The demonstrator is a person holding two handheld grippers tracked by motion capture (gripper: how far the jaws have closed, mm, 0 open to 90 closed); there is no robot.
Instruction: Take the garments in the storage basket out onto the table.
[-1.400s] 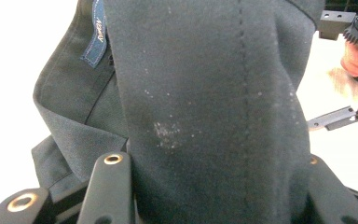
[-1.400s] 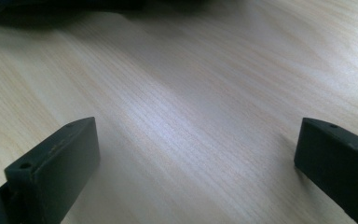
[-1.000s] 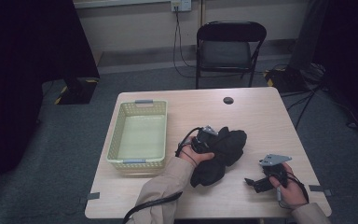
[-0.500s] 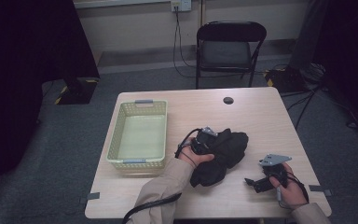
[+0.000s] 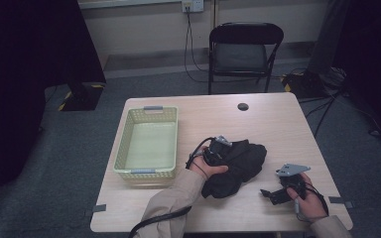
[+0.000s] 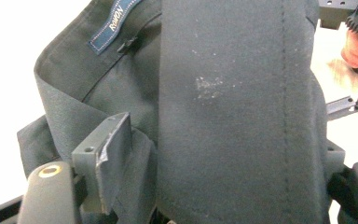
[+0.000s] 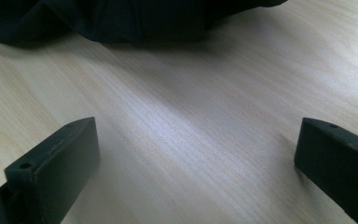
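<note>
Black garment (image 6: 233, 116): running off the top and bottom edges in the left gripper view, a wide fold covering the right-hand jaw of the left gripper (image 6: 214, 182), so pad contact there is not showing. Label (image 6: 112, 25): lettering too small to be reading. Right gripper (image 7: 196, 158): both jaws being cut by the lower edge; the garment being cut by the top edge. Counter (image 5: 258, 124): its near edge partly lying under the sleeves.
</note>
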